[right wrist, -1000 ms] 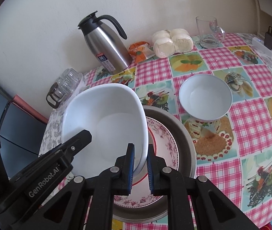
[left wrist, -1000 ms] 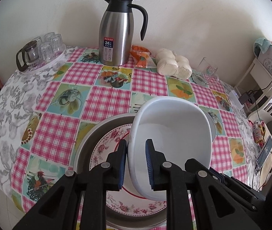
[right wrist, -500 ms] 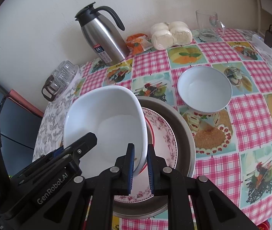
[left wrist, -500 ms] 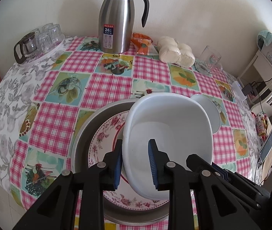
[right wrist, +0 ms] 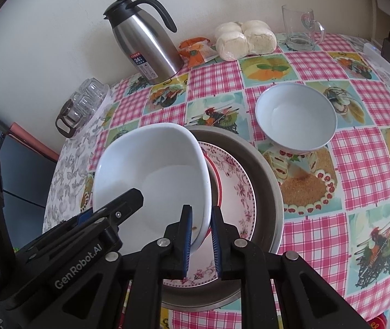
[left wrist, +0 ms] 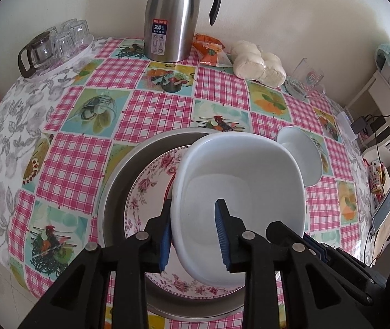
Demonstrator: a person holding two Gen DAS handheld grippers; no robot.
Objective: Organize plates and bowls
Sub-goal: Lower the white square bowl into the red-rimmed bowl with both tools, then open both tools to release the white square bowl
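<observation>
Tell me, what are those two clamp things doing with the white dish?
Left tool just opening, rim between pads. Right tool clamped on white dish over flowered plate. Nothing in the way.

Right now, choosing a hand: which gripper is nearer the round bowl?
Right: right gripper clamps the square bowl's rim toward the round bowl; left gripper, jaws just opening, straddles the far rim.

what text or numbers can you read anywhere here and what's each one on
"24": large number on the blue and red label of the steel thermos jug; the smaller lines around it are too small to read.
"GenRobot.AI": white lettering on the left gripper body, seen in the right wrist view.
Round logo on the glass mug: blurred, unreadable.
Print on the orange snack packet: unreadable.
</observation>
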